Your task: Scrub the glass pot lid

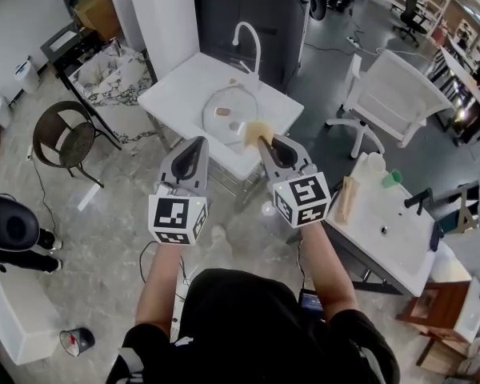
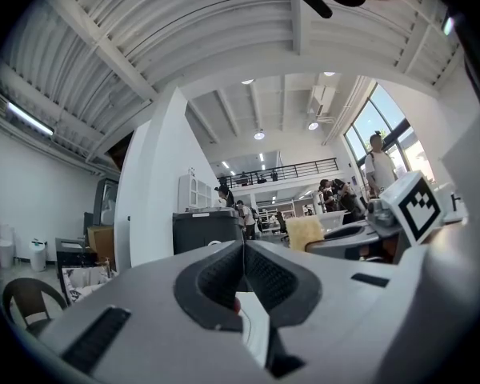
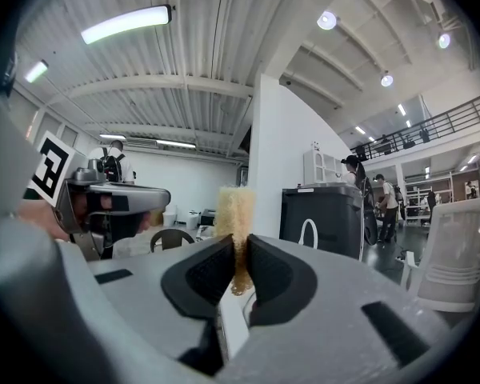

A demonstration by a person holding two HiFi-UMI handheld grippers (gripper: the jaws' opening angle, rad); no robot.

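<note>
The round glass pot lid (image 1: pixel 232 110) lies flat on the white sink table (image 1: pixel 180 86), below the curved white faucet (image 1: pixel 249 42). My right gripper (image 1: pixel 266 142) is shut on a yellow sponge (image 1: pixel 256 131) that hovers over the lid's near edge. In the right gripper view the sponge (image 3: pixel 234 208) sticks up between the closed jaws of my right gripper (image 3: pixel 240 254). My left gripper (image 1: pixel 198 143) is held level beside it at the table's front edge, left of the lid. Its jaws meet with nothing between them in the left gripper view (image 2: pixel 244 248), where the sponge (image 2: pixel 304 232) shows to the right.
A dark cabinet (image 1: pixel 252 10) stands behind the table. A white chair (image 1: pixel 392 94) is to the right, a round brown chair (image 1: pixel 62 138) to the left. A second white counter (image 1: pixel 384 230) with small items sits at the lower right. People stand far off in the hall.
</note>
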